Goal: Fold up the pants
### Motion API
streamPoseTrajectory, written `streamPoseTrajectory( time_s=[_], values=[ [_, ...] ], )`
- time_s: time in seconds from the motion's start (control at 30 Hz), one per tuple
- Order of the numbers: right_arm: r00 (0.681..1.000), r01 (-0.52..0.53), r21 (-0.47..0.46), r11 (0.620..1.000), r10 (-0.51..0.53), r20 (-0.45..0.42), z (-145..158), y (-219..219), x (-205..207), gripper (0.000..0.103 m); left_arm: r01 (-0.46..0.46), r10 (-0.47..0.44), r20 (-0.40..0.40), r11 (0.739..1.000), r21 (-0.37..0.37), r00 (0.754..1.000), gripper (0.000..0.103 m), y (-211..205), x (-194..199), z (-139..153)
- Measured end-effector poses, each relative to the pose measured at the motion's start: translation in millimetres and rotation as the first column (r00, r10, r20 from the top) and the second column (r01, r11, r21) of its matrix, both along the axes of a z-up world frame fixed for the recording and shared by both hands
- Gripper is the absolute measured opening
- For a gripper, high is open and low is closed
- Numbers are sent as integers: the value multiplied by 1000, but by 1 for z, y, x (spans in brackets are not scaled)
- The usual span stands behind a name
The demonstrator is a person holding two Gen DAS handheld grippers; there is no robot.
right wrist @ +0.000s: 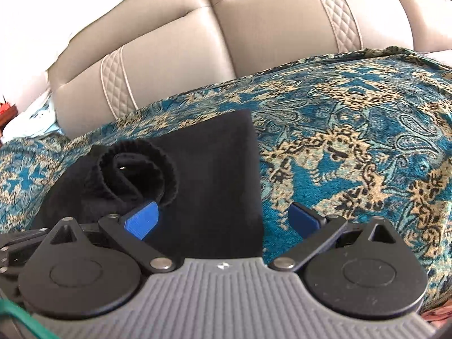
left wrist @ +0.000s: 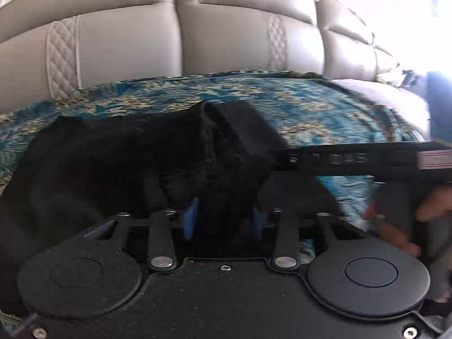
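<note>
**A:** Start at the tongs. What are they doing?

**B:** The left tongs (left wrist: 223, 220) are clenched on a bunch of the black pants (left wrist: 135, 152); cloth fills the gap between the blue pads (left wrist: 189, 221) at the lower middle of the left view. The right tongs (right wrist: 226, 220) are spread wide and grip nothing, with one blue pad (right wrist: 142, 220) over the cloth and the other over the blanket (right wrist: 353, 141).

**A:** Where do the pants lie?

**B:** On the teal and gold blanket that covers the sofa (right wrist: 175, 42) seat, in the left half of both views. In the right view a flat folded panel (right wrist: 214, 175) sits at centre, and a rolled ribbed band (right wrist: 138, 166), probably the waistband or a cuff, stands open just left of it.

**A:** How should this step be done well, in your judgement?

**B:** I would keep the left grip firm and low so the layers stay stacked, then bring the right tongs onto the panel's near right corner, take both layers, and move both sides together so the fold lands square.

**A:** And the long axis?

**B:** The panel seems to run from the bottom of the frame up toward the sofa back, its far edge squared off near the cushions, though the bunched part on the left is too crumpled to tell which end is which
</note>
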State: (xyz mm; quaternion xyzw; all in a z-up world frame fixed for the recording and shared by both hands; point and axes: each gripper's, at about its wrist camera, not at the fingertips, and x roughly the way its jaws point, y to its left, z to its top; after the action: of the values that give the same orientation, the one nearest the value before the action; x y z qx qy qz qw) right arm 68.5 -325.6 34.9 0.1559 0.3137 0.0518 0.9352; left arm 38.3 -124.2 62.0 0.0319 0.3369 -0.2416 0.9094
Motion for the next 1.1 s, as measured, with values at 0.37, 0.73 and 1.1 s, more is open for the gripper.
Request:
streamPoseTrajectory(
  time_s=[0.37,0.73,1.1],
  values=[
    [990,-27,121,992,10,140,21,0,-8,103,-75,79,89,996,-50,993,48,71,-36,39],
    [977,-205,3,979,205,51,17,102,45,40,-382,377,184,924,-8,908,32,129,56,33],
    [994,25,-18,1000,-23,103,-3,59,15,72,-441,435,84,894,81,897,36,133,89,-15]
  ],
)
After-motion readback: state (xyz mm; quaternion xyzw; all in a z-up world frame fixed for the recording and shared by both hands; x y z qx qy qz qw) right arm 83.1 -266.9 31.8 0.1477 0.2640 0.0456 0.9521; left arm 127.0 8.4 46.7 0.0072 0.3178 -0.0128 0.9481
